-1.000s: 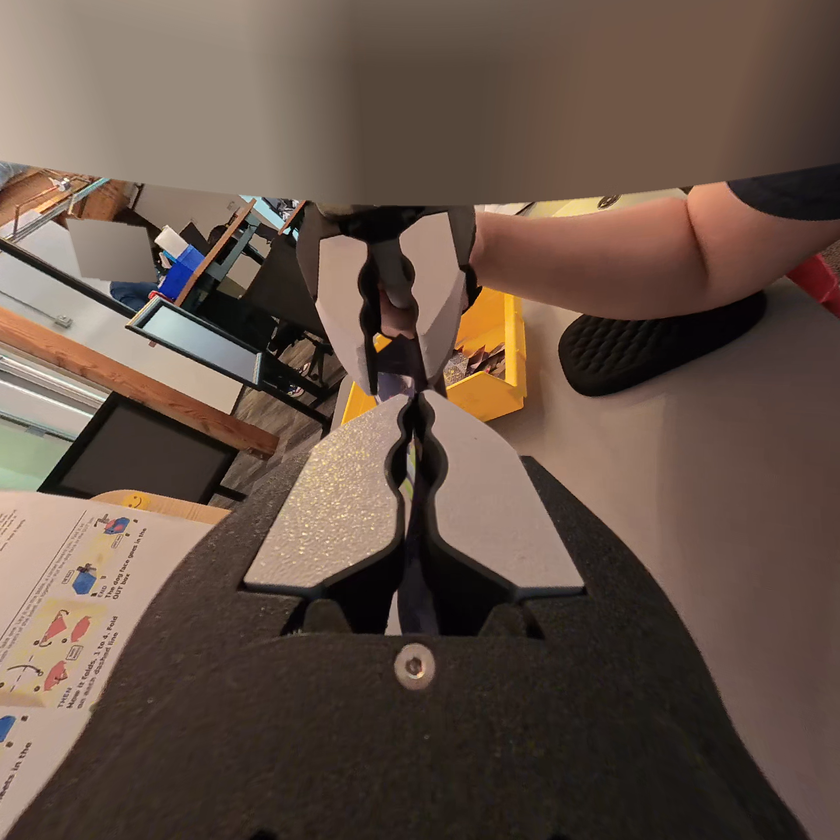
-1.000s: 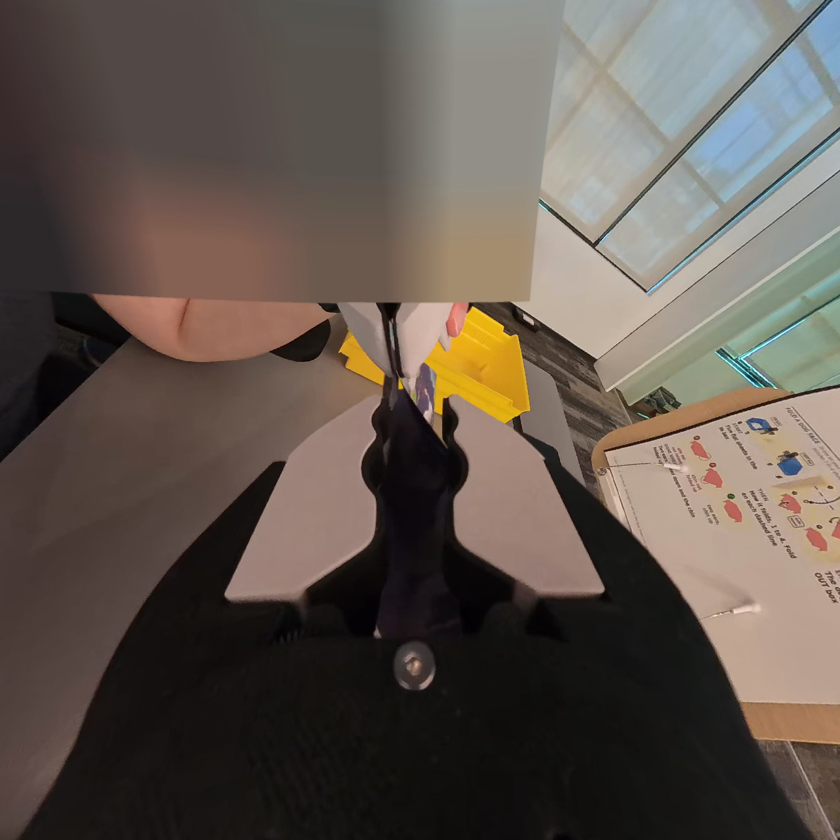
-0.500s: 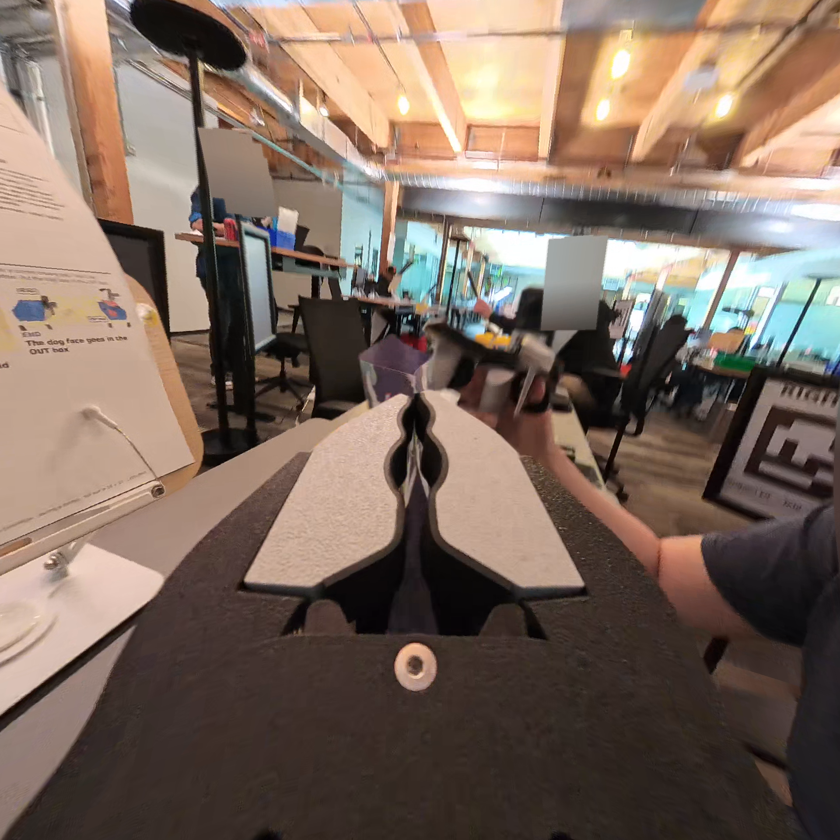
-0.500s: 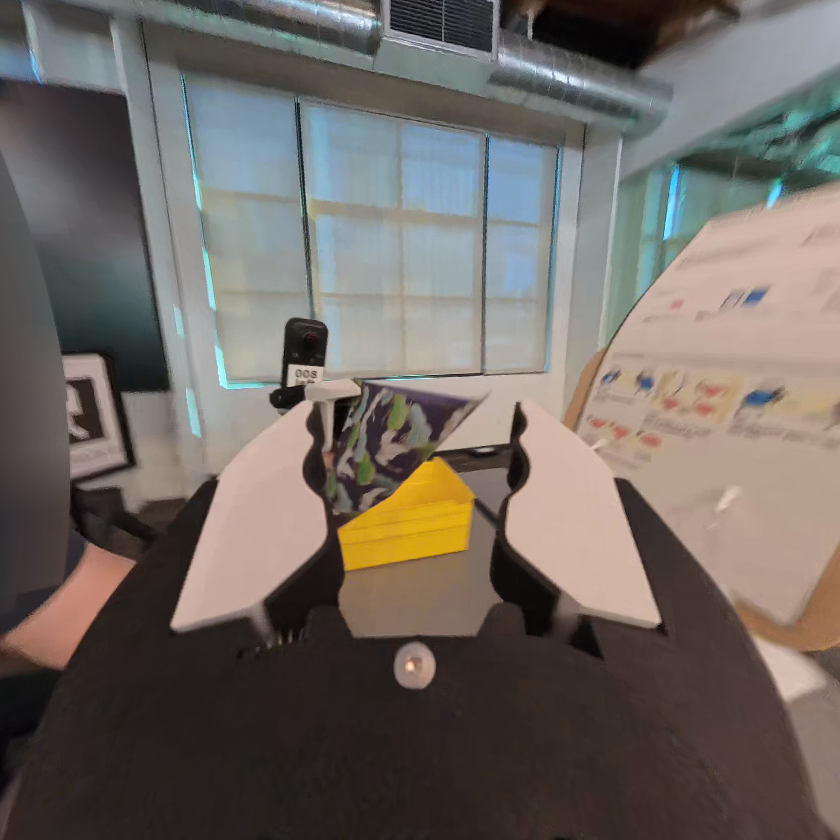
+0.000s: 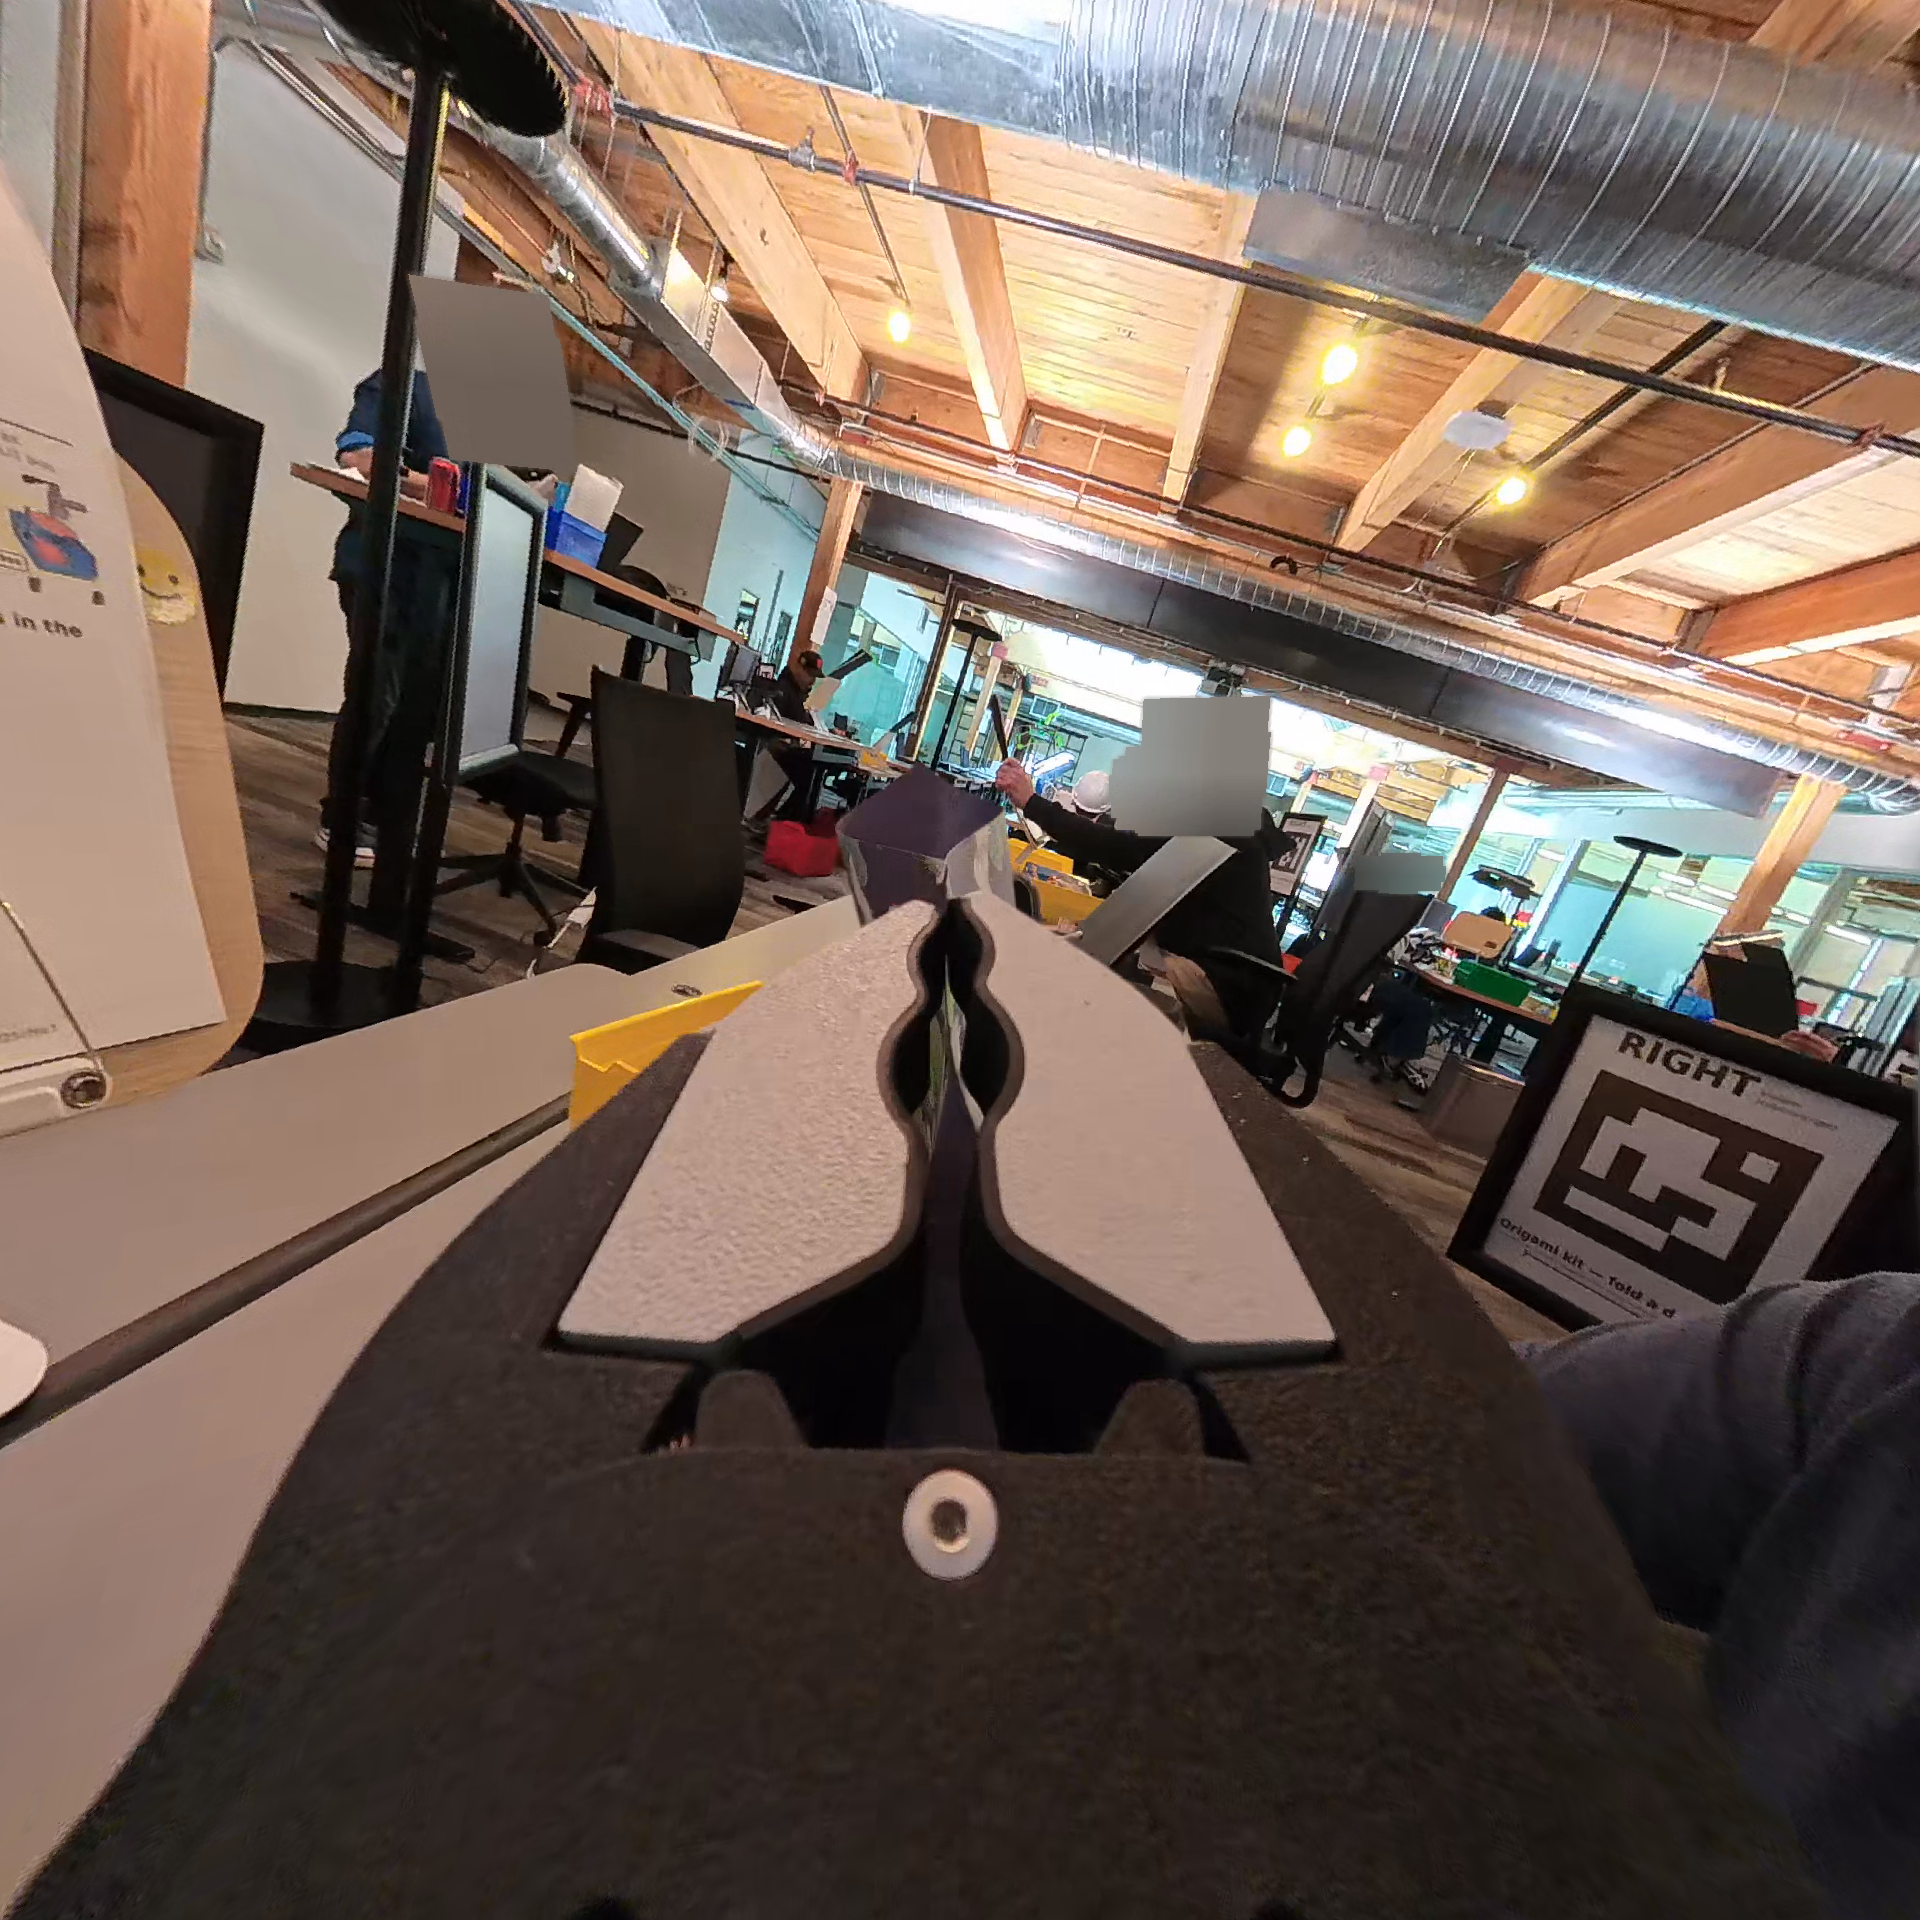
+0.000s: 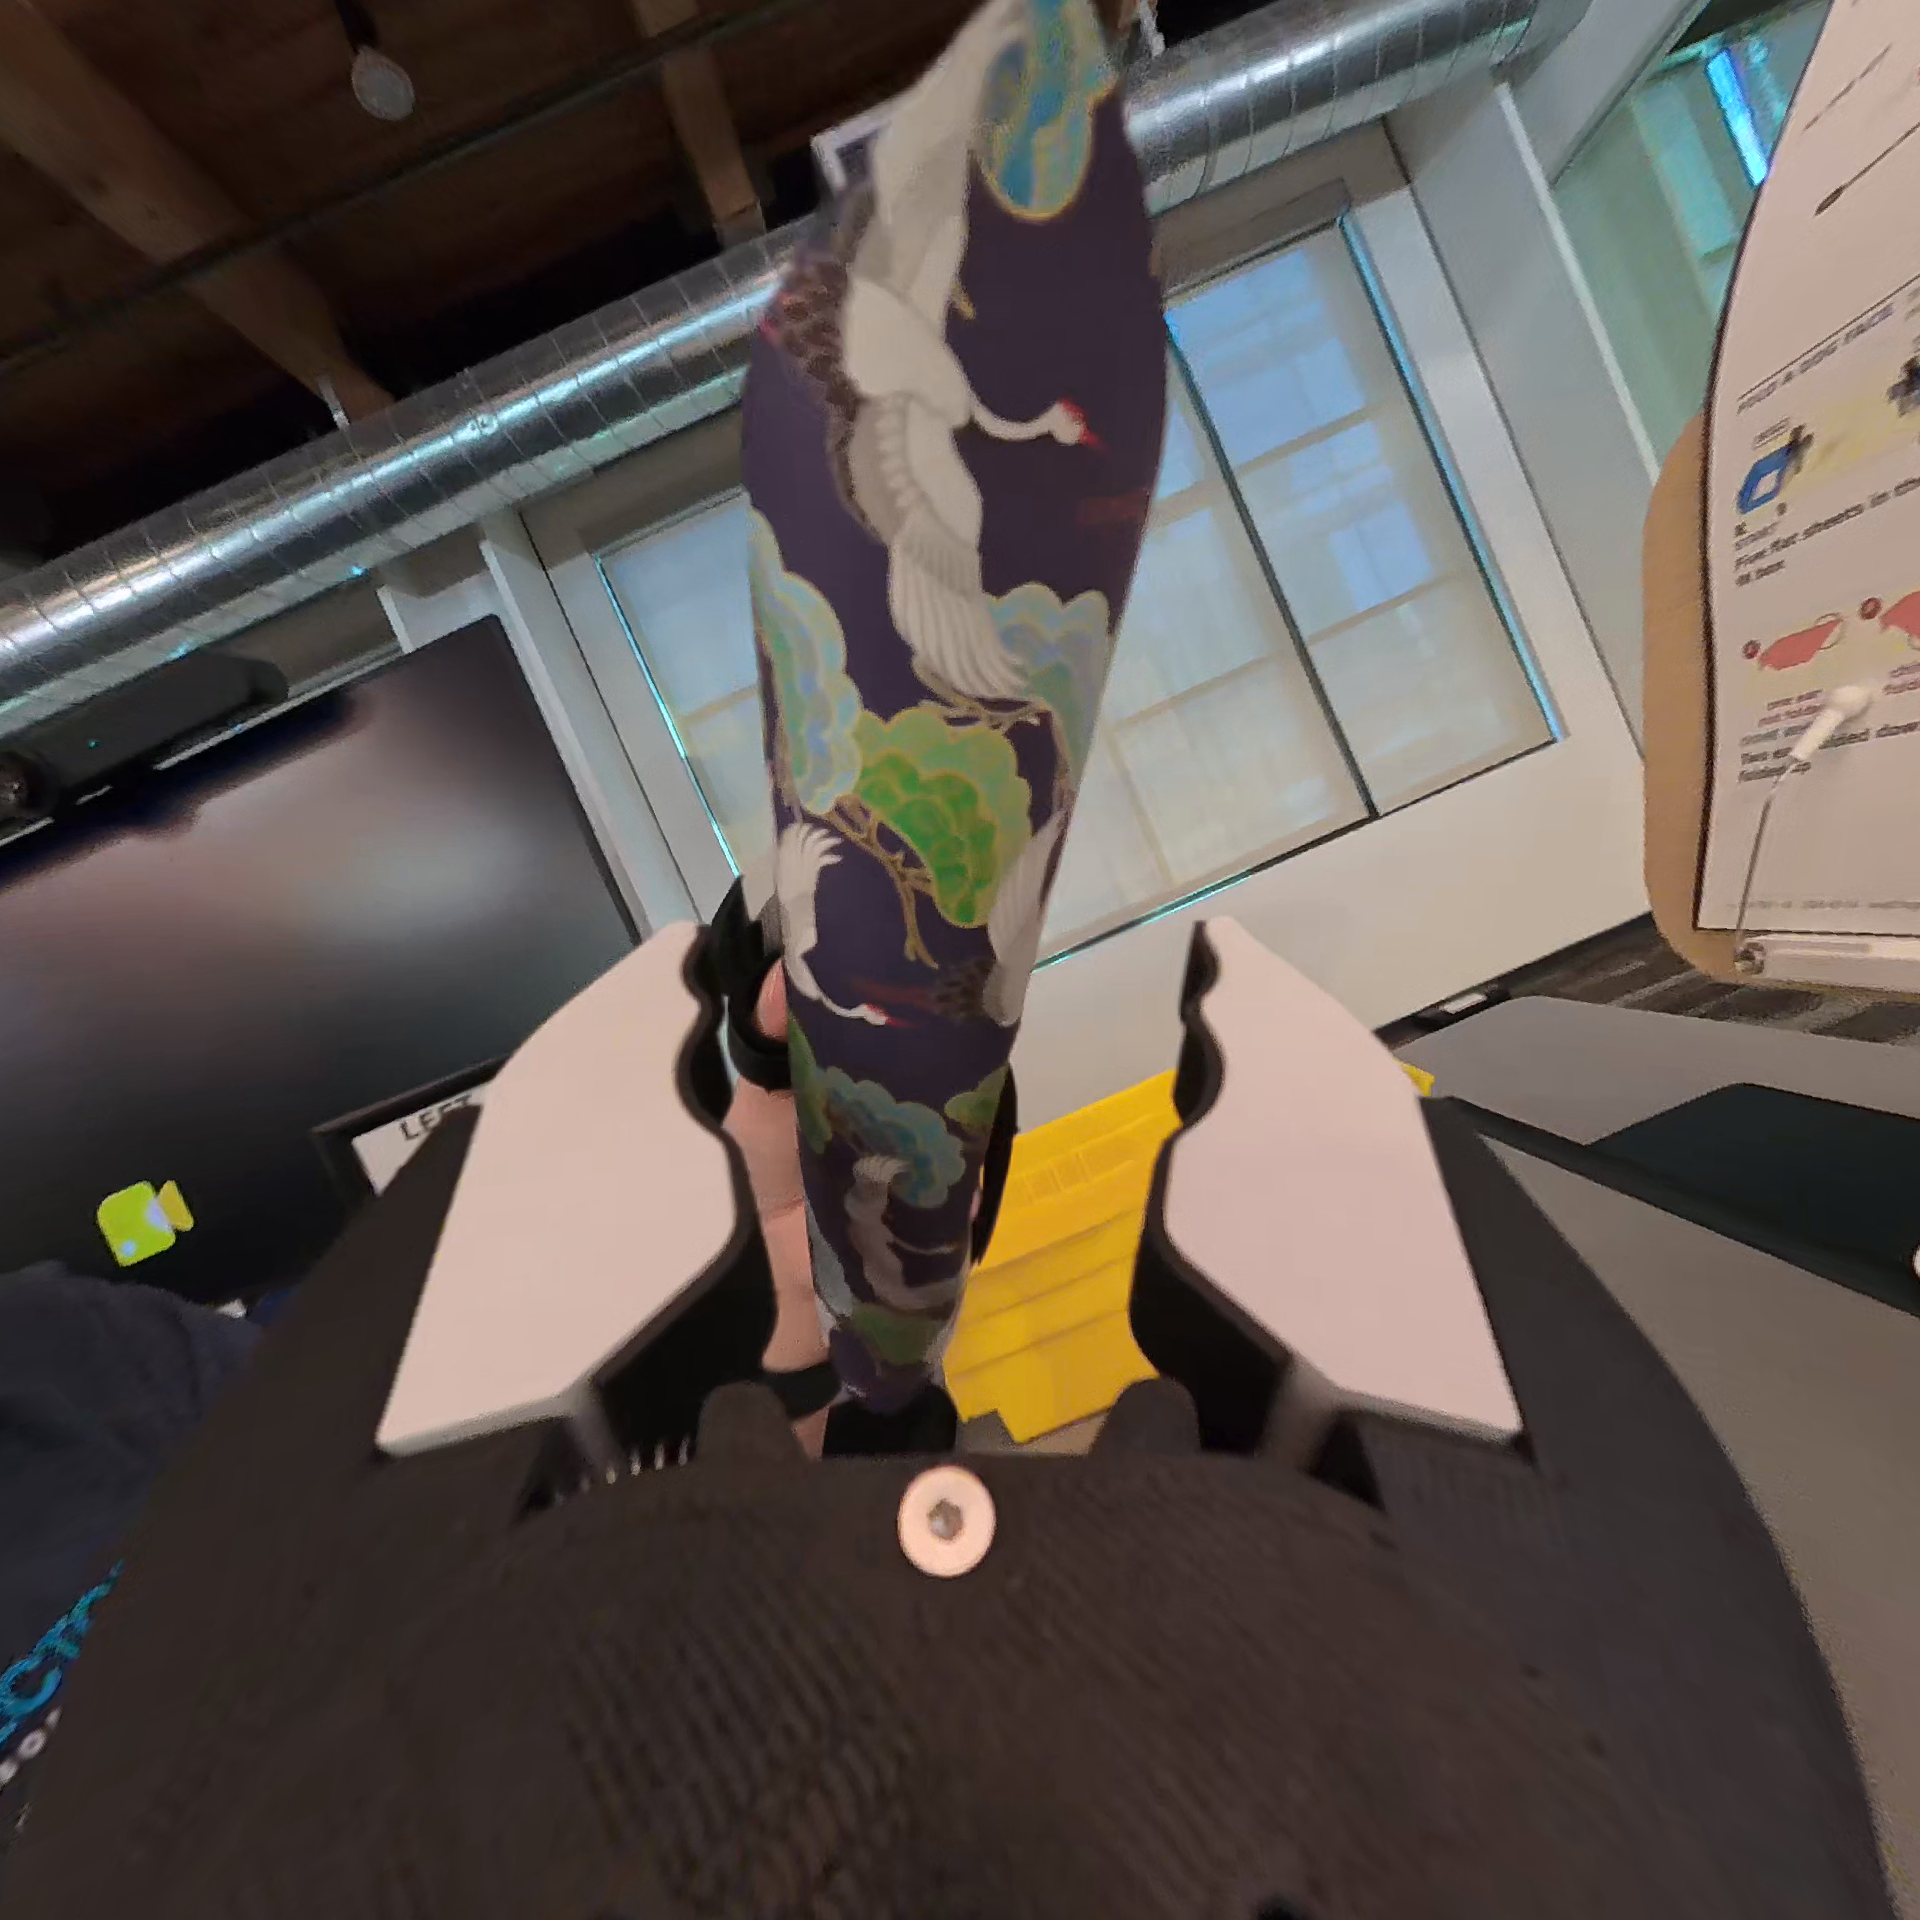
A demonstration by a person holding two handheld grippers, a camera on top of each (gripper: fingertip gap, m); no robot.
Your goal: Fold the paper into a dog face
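The paper is dark purple with white cranes and green trees. My left gripper (image 5: 951,912) is shut on it, and a folded purple end (image 5: 920,852) sticks out past the tips. In the right wrist view the paper (image 6: 935,623) stands upright and slightly curled between my right gripper's (image 6: 945,961) fingers, touching neither. That gripper is open and empty. A hand (image 6: 774,1164) shows behind the paper's lower part, and the left gripper holding it there is mostly hidden.
A yellow bin (image 6: 1060,1247) sits on the grey table (image 5: 260,1195), and its corner shows in the left wrist view (image 5: 644,1049). An instruction board (image 6: 1818,520) stands at the right, seen at the left in the left wrist view (image 5: 83,623). A framed marker sign (image 5: 1683,1174) stands to the right. My left and right fingertips are right by each other.
My right gripper has opened and let go of the paper. Both grippers have tilted up from the table. The paper, held only by the left gripper, is now much closer to the right gripper.
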